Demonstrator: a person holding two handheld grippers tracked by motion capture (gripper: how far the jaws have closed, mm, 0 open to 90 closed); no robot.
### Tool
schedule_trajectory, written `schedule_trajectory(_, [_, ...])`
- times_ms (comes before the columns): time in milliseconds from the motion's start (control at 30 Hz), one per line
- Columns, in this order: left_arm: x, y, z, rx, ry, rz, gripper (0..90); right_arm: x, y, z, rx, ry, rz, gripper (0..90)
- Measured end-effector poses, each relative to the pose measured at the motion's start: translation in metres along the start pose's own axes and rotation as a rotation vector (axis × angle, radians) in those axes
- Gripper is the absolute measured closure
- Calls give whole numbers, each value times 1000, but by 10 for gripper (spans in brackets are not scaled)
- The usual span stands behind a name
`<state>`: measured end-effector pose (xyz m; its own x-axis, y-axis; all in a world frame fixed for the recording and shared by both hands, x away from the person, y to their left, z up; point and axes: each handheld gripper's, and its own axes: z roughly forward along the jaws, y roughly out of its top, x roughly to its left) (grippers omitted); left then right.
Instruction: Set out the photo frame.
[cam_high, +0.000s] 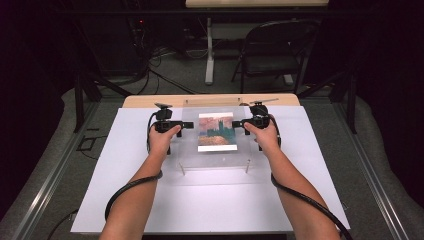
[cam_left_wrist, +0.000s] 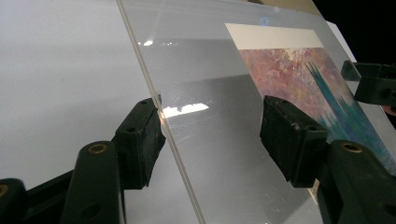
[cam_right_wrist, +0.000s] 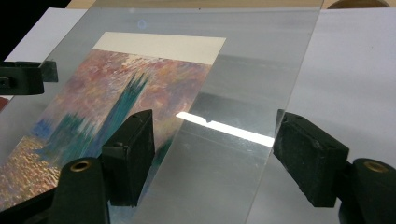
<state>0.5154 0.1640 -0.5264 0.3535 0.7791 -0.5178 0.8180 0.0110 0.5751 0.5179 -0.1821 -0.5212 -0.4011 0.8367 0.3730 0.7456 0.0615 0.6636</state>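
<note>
Tongs sit at both side edges of the clear acrylic sheet (cam_high: 212, 137), which lies raised on short posts over the white board (cam_high: 125, 175) in the middle of the high view, with a printed picture (cam_high: 217, 131) under or on it; I cannot tell which.

Your left tongs (cam_high: 189, 125) stand wide. In the left gripper view one pad (cam_left_wrist: 142, 140) sits at the sheet's edge (cam_left_wrist: 154, 107) and the other pad (cam_left_wrist: 292, 140) hangs over the sheet's face, so the edge is between the jaws but not pinched. Your right tongs (cam_high: 235, 124) are also spread, one pad (cam_right_wrist: 130, 154) over the picture side and the other pad (cam_right_wrist: 310, 156) beyond the sheet's right edge in the right gripper view.

You look to be at the grasping step, both hands lined up to take the sheet by opposite edges. Next, you would close both pairs together on the thin edges, squarely, then lift level so the sheet does not tip or slide. Whether the posts are fixed to the bench is unclear.
</note>
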Motion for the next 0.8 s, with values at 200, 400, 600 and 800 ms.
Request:
schedule_trajectory(200, [-3,-1,-5,-16,3,13,395,4,2,-3,-2,-9,-10,292])
schedule_trajectory(400, [-6,-1,-10,-25,2,32,409,8,3,-9,-10,-14,-31,294])
schedule_trajectory(600, [-11,-1,-17,-33,0,49,423,12,2,-15,-29,-16,-50,299])
schedule_trajectory(800, [-16,-1,-24,-44,1,59,441,16,2,-23,-39,-21,-68,310])
